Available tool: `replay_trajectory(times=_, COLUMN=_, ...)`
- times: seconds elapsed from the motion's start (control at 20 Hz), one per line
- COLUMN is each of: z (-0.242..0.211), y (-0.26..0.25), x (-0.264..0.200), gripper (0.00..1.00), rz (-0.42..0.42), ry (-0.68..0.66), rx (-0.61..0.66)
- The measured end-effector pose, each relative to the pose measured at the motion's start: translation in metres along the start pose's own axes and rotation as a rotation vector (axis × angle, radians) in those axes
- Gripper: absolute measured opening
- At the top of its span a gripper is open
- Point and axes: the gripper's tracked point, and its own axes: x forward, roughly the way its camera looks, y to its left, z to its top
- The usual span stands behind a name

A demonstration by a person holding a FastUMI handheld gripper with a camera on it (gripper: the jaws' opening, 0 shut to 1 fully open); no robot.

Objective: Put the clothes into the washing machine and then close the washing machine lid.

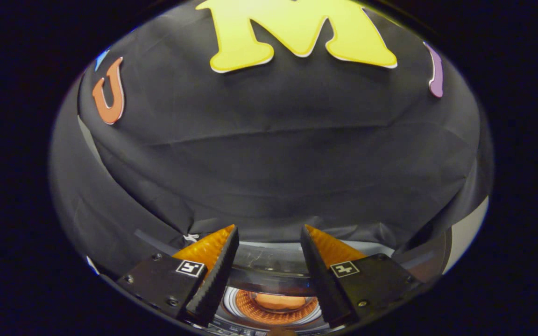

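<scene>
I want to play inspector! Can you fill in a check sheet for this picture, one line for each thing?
Surface: nothing seen.
Job's things: washing machine, lid up, round drum opening below the fingers; something orange in the drum, cannot tell if it is clothes.
Clutter: nothing seen.
Grippers: gripper open, fingers apart, holding nothing, above the machine.
Cables: nothing seen.
Surroundings: black cloth wall beyond the fingers.
</scene>
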Motion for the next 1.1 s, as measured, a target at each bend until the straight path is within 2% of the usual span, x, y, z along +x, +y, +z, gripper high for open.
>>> replay_trajectory(times=0.2, z=-0.004, y=0.001, x=-0.008, gripper=0.84, rz=0.002, ry=-0.102, rx=-0.031)
replay_trajectory(times=1.1, z=-0.028, y=0.007, x=-0.035, gripper=0.84, rz=0.004, ry=-0.172, rx=-0.042)
